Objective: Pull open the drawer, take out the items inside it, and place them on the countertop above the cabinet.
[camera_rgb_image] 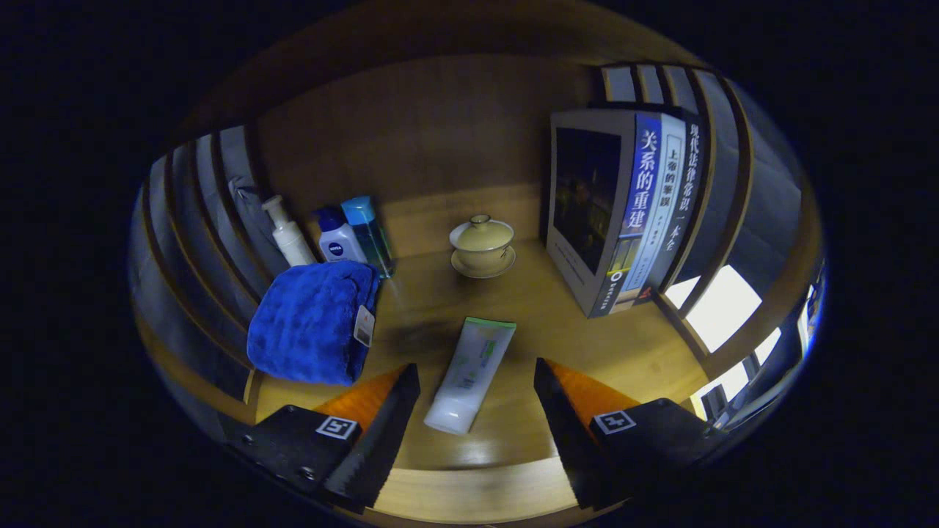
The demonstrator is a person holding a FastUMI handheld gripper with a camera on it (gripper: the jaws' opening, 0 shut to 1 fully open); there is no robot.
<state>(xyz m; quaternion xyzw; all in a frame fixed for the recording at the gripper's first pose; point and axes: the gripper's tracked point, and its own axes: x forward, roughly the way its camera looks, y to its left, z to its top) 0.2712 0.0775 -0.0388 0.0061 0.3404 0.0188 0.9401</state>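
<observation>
A white tube with a green end [469,370] lies flat on the wooden countertop [528,315], its cap end reaching in between my fingers. My gripper [475,381] is open, one finger on each side of the tube and neither touching it. A folded blue towel [312,323] with a tag rests on the countertop just ahead of the left finger. Beyond it stand a white pump bottle [287,233], a white bottle with a blue cap [337,236] and a clear blue bottle [369,233].
A lidded cream cup on a saucer [482,246] stands near the back wall. Three upright books [623,209] lean against the slatted right side. Slatted panels also close the left side. The countertop's front edge [469,491] runs under my fingers.
</observation>
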